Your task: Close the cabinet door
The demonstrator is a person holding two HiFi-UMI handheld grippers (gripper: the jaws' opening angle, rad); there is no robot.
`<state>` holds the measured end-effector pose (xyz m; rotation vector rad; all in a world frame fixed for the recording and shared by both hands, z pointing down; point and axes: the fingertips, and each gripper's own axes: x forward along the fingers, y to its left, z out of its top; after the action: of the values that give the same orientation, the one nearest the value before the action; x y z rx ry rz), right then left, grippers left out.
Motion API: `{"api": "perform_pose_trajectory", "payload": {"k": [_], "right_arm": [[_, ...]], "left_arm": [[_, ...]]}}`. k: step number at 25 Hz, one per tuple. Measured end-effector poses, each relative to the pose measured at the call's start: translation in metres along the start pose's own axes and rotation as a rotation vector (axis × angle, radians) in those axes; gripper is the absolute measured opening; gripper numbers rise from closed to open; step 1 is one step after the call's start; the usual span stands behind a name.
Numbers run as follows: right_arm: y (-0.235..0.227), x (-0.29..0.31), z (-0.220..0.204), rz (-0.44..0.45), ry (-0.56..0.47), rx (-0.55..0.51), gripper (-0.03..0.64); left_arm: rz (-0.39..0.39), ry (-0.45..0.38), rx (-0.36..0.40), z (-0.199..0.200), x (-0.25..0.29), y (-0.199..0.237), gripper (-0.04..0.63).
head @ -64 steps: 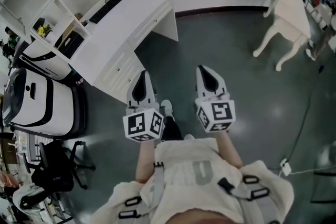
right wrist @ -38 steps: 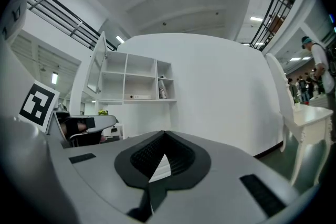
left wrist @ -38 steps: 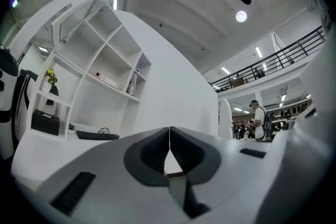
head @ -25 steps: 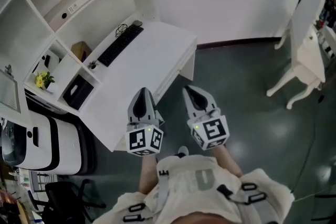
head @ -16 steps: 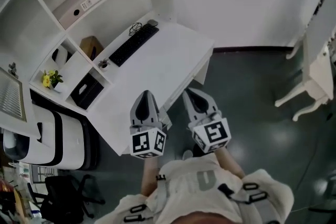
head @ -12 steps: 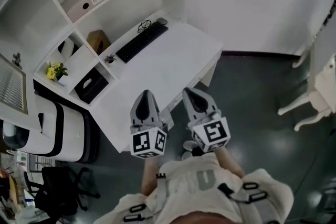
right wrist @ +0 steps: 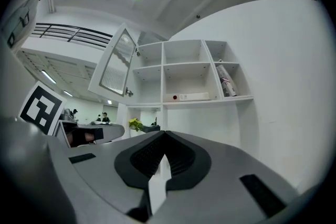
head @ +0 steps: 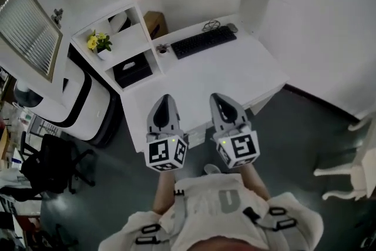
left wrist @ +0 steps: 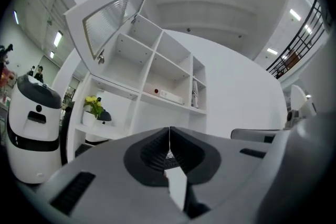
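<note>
Cabinet door [head: 29,26] more in view, desk [head: 235,73] squarely ahead

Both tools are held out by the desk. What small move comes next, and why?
Probably raise the left gripper toward the cabinet door. That door stands swung open at the upper left of the shelves; this gripper and the right gripper are shut, empty and short of it, the left nearer.

Matt white desk [head: 223,76], glossy grey floor [head: 305,144], slatted cabinet door [head: 29,26]
</note>
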<state>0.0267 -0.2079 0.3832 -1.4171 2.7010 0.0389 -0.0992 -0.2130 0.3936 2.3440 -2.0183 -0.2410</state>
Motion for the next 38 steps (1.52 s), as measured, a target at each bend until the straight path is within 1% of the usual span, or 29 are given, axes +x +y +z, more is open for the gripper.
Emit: {"api": "perform_pose_trajectory", "payload": {"k": [4, 6, 9, 14, 19, 23, 27, 29, 32, 33, 34, 36, 38], "right_arm": [[0.013, 0.029, 0.003, 0.117, -0.033, -0.027, -0.003], [0.027, 0.045, 0.004, 0.172, -0.046, -0.035, -0.003], [0.056, 0.063, 0.004, 0.259, -0.053, -0.007, -0.003], [0.103, 0.084, 0.001, 0.405, -0.055, 0.021, -0.003], [0.137, 0.093, -0.004, 0.497, -0.044, 0.026, -0.003], [0.154, 0.092, -0.006, 0.540, -0.033, 0.042, -0.003], [0.162, 0.089, -0.008, 0.559, -0.029, 0.044, -0.003], [0.163, 0.085, -0.010, 0.562, -0.024, 0.045, -0.003], [0.163, 0.080, -0.011, 0.565, -0.019, 0.050, -0.003], [0.162, 0.079, -0.011, 0.564, -0.018, 0.051, -0.003], [0.161, 0.078, -0.011, 0.562, -0.017, 0.051, -0.003], [0.158, 0.077, -0.011, 0.557, -0.017, 0.051, -0.003], [0.154, 0.077, -0.012, 0.548, -0.018, 0.053, -0.003]], "left_arm": [[0.098, -0.013, 0.015, 0.008, -0.008, 0.022, 0.005], [0.158, -0.023, 0.030, 0.015, -0.017, 0.040, 0.005], [0.248, -0.040, 0.051, 0.027, -0.038, 0.068, 0.005], [0.418, -0.054, 0.038, 0.034, -0.084, 0.112, 0.005], [0.511, -0.054, 0.040, 0.036, -0.118, 0.137, 0.006], [0.548, -0.053, 0.034, 0.036, -0.135, 0.143, 0.006], [0.569, -0.051, 0.027, 0.036, -0.143, 0.145, 0.006], [0.569, -0.052, 0.023, 0.039, -0.145, 0.145, 0.005], [0.546, -0.050, 0.020, 0.042, -0.144, 0.143, 0.008], [0.537, -0.047, 0.016, 0.042, -0.143, 0.143, 0.029], [0.529, -0.044, 0.009, 0.041, -0.142, 0.142, 0.065], [0.509, -0.038, -0.008, 0.038, -0.140, 0.141, 0.073], [0.486, -0.027, -0.021, 0.034, -0.137, 0.139, 0.131]]}}
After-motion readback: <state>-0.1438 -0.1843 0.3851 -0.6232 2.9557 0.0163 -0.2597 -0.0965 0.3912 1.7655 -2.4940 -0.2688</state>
